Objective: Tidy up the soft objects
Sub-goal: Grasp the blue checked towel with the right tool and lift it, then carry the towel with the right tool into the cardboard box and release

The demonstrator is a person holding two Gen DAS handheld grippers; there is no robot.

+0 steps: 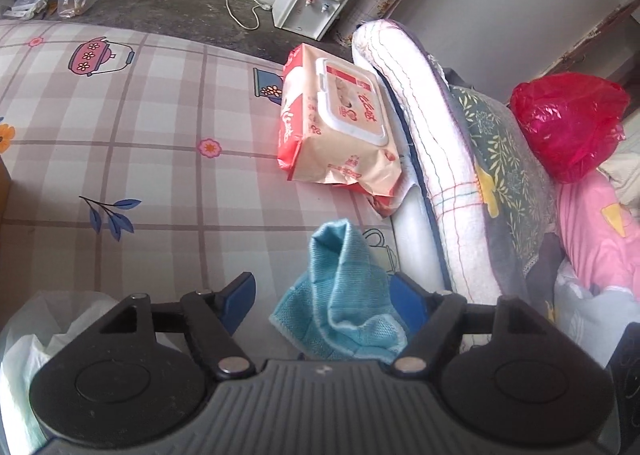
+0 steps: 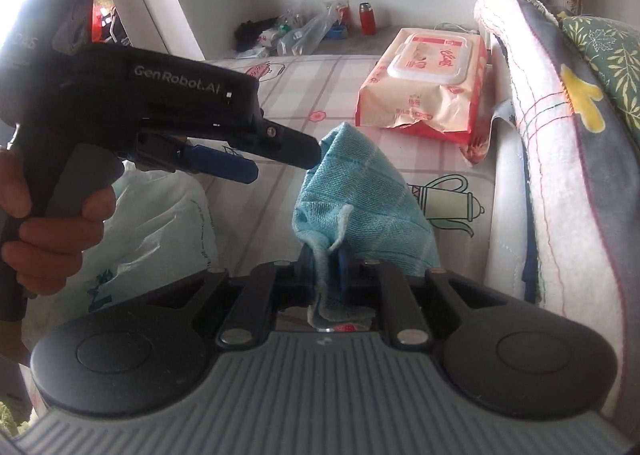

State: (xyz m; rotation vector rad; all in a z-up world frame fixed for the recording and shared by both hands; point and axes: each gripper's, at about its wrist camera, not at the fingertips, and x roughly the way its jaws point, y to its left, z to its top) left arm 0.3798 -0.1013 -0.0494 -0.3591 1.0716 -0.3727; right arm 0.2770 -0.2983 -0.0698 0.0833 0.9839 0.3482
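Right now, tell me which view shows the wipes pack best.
The left wrist view: the wipes pack lies whole near the middle, lid and side in sight, clear of the open left gripper. The right wrist view shows the pack smaller and farther off, behind the blue cloth.

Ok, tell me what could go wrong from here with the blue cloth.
1. The right tongs pinch only a bunched edge of the blue cloth, so it may slip out.
2. The left tongs are open around the cloth and could snag it.
3. The wipes pack sits close behind and could get nudged.
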